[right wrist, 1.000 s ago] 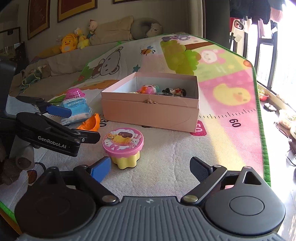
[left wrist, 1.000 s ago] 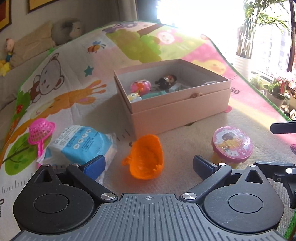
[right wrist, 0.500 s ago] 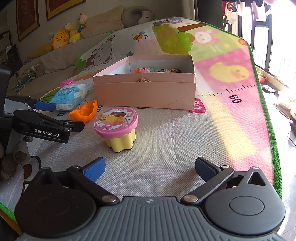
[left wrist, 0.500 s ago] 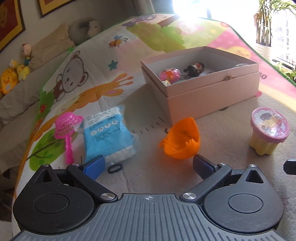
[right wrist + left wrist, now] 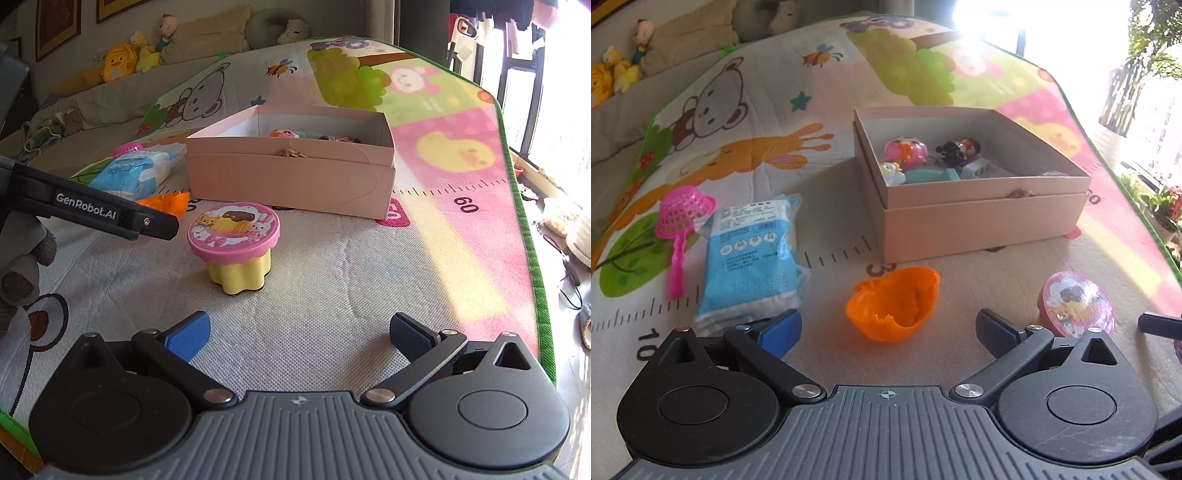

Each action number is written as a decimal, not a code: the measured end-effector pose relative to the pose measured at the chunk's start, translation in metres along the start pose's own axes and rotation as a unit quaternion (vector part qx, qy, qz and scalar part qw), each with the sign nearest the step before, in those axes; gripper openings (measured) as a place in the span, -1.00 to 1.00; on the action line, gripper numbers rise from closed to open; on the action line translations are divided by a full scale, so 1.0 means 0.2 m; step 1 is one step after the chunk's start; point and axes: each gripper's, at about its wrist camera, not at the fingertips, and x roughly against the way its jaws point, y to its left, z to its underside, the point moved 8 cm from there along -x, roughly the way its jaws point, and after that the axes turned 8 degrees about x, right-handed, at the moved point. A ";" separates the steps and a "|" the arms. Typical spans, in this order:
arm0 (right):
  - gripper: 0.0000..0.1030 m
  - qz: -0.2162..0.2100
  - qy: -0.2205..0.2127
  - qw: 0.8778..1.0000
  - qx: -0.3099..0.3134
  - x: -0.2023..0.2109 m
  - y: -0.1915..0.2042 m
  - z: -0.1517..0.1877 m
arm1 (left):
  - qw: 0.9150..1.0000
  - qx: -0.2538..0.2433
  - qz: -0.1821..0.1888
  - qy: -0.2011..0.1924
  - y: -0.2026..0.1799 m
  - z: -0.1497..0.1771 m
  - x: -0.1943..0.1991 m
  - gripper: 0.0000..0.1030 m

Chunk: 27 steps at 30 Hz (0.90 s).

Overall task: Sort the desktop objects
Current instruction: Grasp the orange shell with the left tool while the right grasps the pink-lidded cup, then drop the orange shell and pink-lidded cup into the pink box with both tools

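L gripper [image 5: 888,326] hangs low over the play mat [image 5: 960,354], jaws spread wide w/ nothing between them, the orange shell toy [image 5: 894,306] lying just ahead at 12 o'clock, mouth tipped toward the cam. Vs half a sec ago it has swung back right & closer: the shell sat off toward 1 o'clock then, now it's centred betw. the fingers. Blue wipes pack [image 5: 750,258] lies at 10 o'clock, pink toy net [image 5: 683,221] touching its left edge; pink box [image 5: 975,221] further out at 1 o'clock, holding small toys. Pink-lidded pudding cup [image 5: 1075,306] stands at 2 o'clock, just beyond the right finger. R gripper [image 5: 299,332] is also released, jaws wide, empty, over bare mat; the cup [image 5: 234,243] stands upright at 11 o'clock, nearer & larger in view than before, apart from the fingers. Box [image 5: 291,177] lies beyond it at 12 o'clock. L gripper's finger [image 5: 92,212] reaches in from 9 o'clock, higher in view than earlier, tip near the cup's lid, not touching.
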 end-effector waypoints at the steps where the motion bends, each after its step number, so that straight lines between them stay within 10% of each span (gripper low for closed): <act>1: 1.00 -0.002 0.002 1.000 -0.002 0.00 0.00 0.00 | 1.000 0.006 -0.004 0.001 0.00 -0.01 -0.02 0.96; 7: 0.86 -0.014 -0.039 0.999 0.031 0.09 0.03 -0.13 | 1.000 -0.008 -0.008 0.001 -0.01 -0.02 -0.06 0.11; 17: 0.49 -0.041 0.004 0.997 0.072 -0.03 0.13 -0.32 | 0.999 -0.051 0.002 -0.012 0.06 0.13 0.14 0.10; 19: 0.12 -0.041 0.012 0.996 0.077 -0.06 0.14 -0.33 | 0.999 -0.048 0.002 -0.011 0.08 0.15 0.17 0.10; 27: 0.09 -0.053 0.032 0.994 0.092 0.06 0.14 -0.27 | 0.996 -0.078 0.018 -0.028 0.04 0.18 0.33 0.10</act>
